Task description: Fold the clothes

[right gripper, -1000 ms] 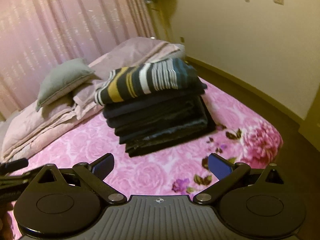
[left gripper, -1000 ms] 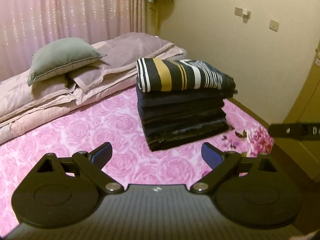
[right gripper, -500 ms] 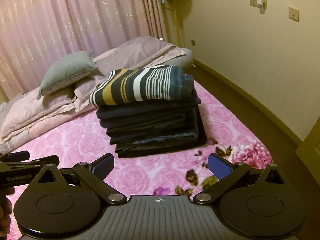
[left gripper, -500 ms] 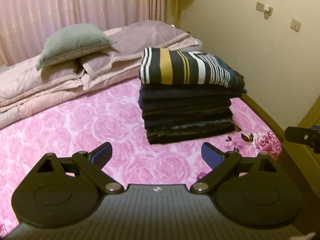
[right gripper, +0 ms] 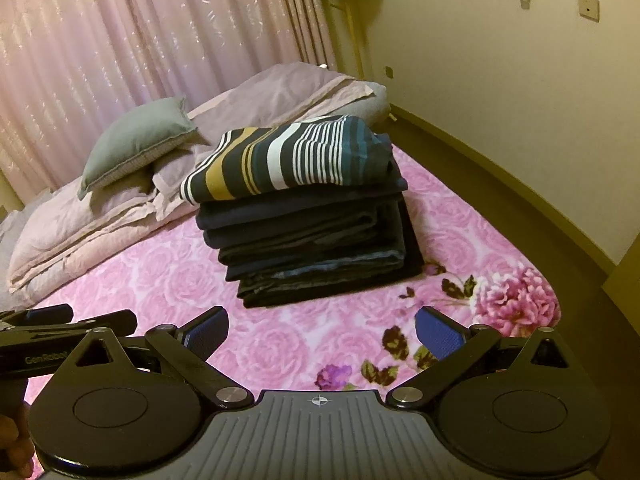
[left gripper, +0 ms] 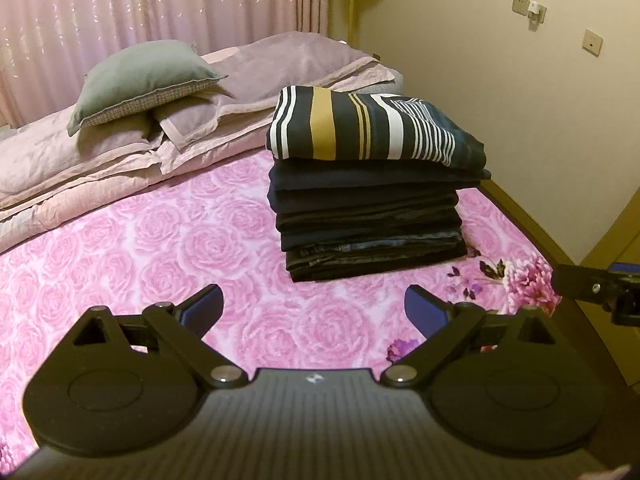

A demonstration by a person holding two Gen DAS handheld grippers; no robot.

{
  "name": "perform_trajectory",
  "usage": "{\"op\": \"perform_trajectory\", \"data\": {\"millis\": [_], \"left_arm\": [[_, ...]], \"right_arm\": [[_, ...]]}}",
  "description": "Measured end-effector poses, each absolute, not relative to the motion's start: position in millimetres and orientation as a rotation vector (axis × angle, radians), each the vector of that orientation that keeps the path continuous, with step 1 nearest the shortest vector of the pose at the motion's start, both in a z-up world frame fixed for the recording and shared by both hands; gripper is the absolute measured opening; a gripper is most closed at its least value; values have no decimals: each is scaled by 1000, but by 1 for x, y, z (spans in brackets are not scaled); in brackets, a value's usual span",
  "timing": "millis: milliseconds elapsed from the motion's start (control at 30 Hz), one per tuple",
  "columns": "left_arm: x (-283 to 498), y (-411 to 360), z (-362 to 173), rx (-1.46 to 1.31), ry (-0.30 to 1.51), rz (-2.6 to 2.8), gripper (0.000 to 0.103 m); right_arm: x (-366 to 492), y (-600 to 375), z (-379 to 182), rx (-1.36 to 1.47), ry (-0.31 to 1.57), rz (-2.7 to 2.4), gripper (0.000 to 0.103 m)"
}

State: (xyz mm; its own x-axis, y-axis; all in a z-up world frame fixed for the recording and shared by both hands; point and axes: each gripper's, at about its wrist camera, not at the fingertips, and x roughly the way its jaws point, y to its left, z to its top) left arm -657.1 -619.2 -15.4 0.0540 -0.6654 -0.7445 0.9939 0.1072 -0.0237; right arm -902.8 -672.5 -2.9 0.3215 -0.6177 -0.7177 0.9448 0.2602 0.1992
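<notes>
- our left gripper (left gripper: 312, 310) hangs over the pink rose bedspread (left gripper: 168, 248), jaws spread wide, nothing in them
- same deal with our right gripper (right gripper: 322, 330), wide apart and empty
- the stack of folded clothes (left gripper: 372, 216) sits on the bed ahead of both, striped shirt (left gripper: 368, 128) on top
- grey pillow (left gripper: 140, 76) sits well behind

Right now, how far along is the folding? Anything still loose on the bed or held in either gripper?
Done: a stack of folded clothes sits on the pink rose blanket, with a striped garment folded on top. In hand: nothing; the left gripper and right gripper are both open and empty, short of the stack. Left: no unfolded clothing shows in either view, so folding looks finished.
</notes>
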Motion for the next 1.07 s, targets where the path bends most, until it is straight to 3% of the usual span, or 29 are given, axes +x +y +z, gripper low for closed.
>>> {"op": "perform_trajectory", "data": {"millis": [1067], "left_arm": [[-662,-614,-18,593,664,-1396,97]], "right_arm": [[-886,-667,-1,585,661,-1183,102]]}}
